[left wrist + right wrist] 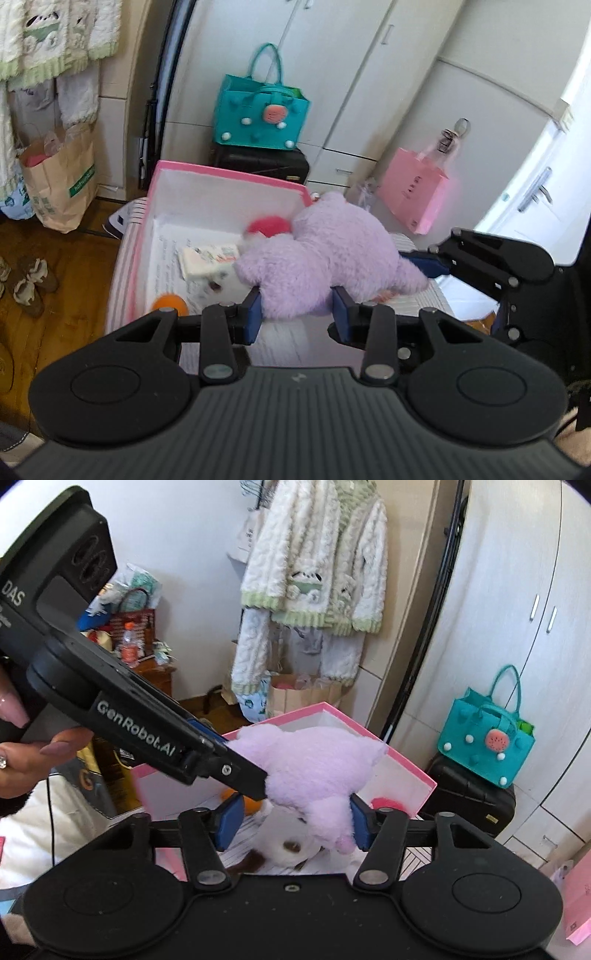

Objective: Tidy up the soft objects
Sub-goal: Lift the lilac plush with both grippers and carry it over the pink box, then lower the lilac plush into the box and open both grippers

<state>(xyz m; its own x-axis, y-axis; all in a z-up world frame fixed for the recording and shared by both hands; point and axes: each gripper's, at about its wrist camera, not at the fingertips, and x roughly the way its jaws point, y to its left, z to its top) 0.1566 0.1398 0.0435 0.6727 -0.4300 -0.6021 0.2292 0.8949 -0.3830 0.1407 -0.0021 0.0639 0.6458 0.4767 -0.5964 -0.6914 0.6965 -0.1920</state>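
A lilac plush toy (pixel 325 254) hangs over the open pink-rimmed white box (pixel 229 173), held from two sides. My left gripper (pixel 297 310) is closed on the plush's lower part between its blue pads. My right gripper (pixel 291 821) grips another end of the plush (pixel 314 764); it shows in the left wrist view (pixel 428 264) at the plush's right. The left gripper shows in the right wrist view (pixel 243 775), clamped on the plush. Inside the box lie a red plush (pixel 267 227), an orange ball (pixel 170 304), a folded printed cloth (pixel 207 258) and a white toy (pixel 291 845).
A teal bag (pixel 258 114) sits on a black suitcase (pixel 260 164) behind the box. A pink gift bag (pixel 413 195) hangs by the wardrobe. A paper bag (pixel 59 177) and shoes (pixel 29 284) are on the wooden floor at left. Fleece clothes (pixel 314 572) hang on the wall.
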